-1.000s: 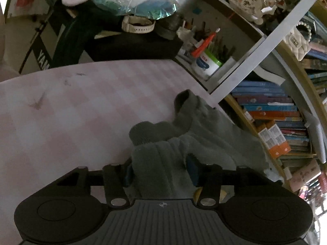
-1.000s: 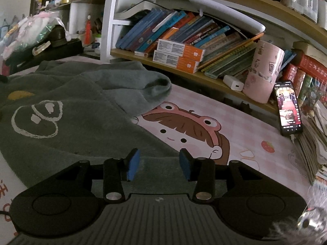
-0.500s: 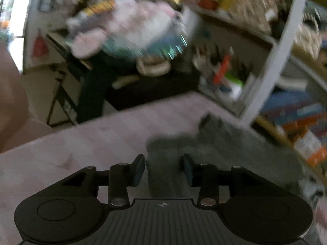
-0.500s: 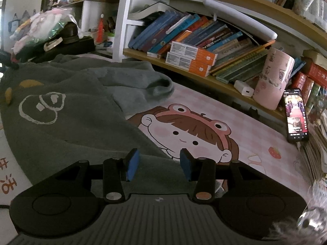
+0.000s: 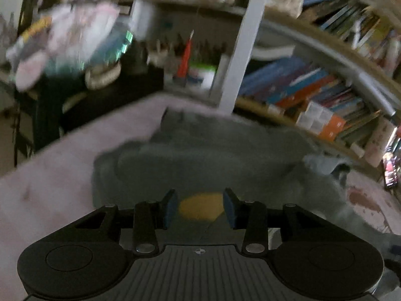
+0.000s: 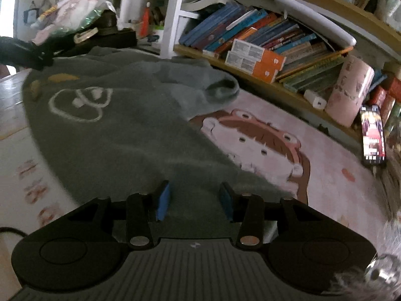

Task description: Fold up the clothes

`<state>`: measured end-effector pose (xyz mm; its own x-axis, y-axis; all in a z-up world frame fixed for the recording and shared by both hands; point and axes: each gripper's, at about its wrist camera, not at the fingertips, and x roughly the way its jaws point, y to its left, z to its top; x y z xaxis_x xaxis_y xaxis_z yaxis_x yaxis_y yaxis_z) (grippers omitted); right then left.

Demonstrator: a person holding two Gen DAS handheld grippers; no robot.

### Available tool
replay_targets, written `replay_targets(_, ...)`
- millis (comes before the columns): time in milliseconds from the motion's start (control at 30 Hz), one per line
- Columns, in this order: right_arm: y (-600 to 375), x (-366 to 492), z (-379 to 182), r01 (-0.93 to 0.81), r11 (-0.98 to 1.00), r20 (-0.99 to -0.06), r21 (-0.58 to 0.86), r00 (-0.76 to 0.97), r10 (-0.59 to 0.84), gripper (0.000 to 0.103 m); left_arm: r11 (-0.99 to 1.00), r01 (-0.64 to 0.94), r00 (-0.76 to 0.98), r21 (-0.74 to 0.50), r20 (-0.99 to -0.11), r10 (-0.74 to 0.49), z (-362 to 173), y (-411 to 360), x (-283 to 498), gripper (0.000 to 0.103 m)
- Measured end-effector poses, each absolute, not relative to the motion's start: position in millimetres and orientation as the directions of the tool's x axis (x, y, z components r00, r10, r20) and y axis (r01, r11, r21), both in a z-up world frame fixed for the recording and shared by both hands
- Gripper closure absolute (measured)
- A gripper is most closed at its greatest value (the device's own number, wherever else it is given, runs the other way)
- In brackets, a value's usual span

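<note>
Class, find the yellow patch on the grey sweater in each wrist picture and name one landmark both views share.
Left wrist: yellow patch low centre, seen between the tongs' pads.
Right wrist: yellow patch upper left, above the white outline drawing.
Shared landmark: the white shelf post behind the grey sweater.

Grey sweater point(image 6: 120, 135) fuzzy matt knit (yellow patch smoother); table mat point(image 6: 325, 175) smooth printed.

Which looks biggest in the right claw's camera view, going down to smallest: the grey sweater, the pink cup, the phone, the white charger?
1. Grey sweater, by far the largest.
2. Pink cup.
3. Phone, clearly smaller than the cup.
4. White charger.
The fisheye lens stretches the picture, so this is apparent size only.
</note>
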<state>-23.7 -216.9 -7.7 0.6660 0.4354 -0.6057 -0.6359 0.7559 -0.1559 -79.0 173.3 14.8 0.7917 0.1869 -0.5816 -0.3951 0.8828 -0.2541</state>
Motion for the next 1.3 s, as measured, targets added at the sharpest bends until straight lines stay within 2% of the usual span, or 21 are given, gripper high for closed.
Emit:
replay_targets(67, -231.8, -34.8, -6.4, -0.647, 0.752, -0.619, -0.126, 0.644, 0.450, 0.063, 0.868, -0.412, 0.774, -0.277, -0.609, 0.174, 5.5, 182.4, -78.6, 0.061)
replay_targets(200, -259.6, -51.7, -1.4, -0.671, 0.739, -0.650, -0.064, 0.589, 0.479, 0.063, 0.854, -0.378, 0.805, -0.356, -0.582, 0.114, 1.0, 194.1, -87.2, 0.061)
replay_targets(467, -265.6, -65.5, 2.5, -0.654, 0.748, -0.684, -0.110, 0.596, 0.421, 0.062, 0.859, -0.366, 0.811, -0.357, -0.576, 0.106, 2.9, 188.7, -91.9, 0.061)
replay_targets(567, -264.4, -64.2, 8.2, -0.649, 0.754, -0.666, -0.104, 0.608, 0.431, 0.061, 0.853, -0.375, 0.811, -0.363, -0.573, 0.113, 6.8, 190.2, -93.3, 0.061)
replay_targets(667, -263.0, -55.0, 18.2, -0.606, 0.790, -0.635, -0.093, 0.647, 0.422, 0.060, 0.881, -0.348, 0.835, -0.321, -0.533, 0.136, 18.9, 183.4, -93.3, 0.059)
replay_targets(900, -245.8, -16.2, 25.7, -0.506, 0.861, -0.591, 0.058, 0.677, 0.437, 0.055, 0.910, -0.237, 0.868, -0.341, -0.495, 0.040, 20.3, 172.1, -71.2, 0.051)
replay_targets(1000, -231.2, -1.4, 23.3, -0.487, 0.868, -0.601, 0.100, 0.665, 0.443, 0.049, 0.923, -0.198, 0.872, -0.332, -0.489, 0.011, 15.5, 165.6, -62.9, 0.044)
replay_targets(1133, -212.1, 24.7, 20.0, -0.460, 0.872, -0.622, 0.165, 0.638, 0.454, 0.043, 0.950, -0.144, 0.893, -0.276, -0.451, 0.004, 13.8, 152.2, -60.9, 0.040)
replay_targets(1167, -206.8, 33.6, 19.8, -0.457, 0.872, -0.629, 0.177, 0.629, 0.457, 0.042, 0.956, -0.134, 0.897, -0.260, -0.442, 0.006, 14.1, 149.7, -61.0, 0.035)
replay_targets(1300, -186.0, 71.2, 17.9, -0.433, 0.871, -0.664, 0.231, 0.584, 0.466, 0.021, 0.966, -0.083, 0.908, -0.243, -0.419, -0.027, 13.3, 144.5, -61.1, 0.026)
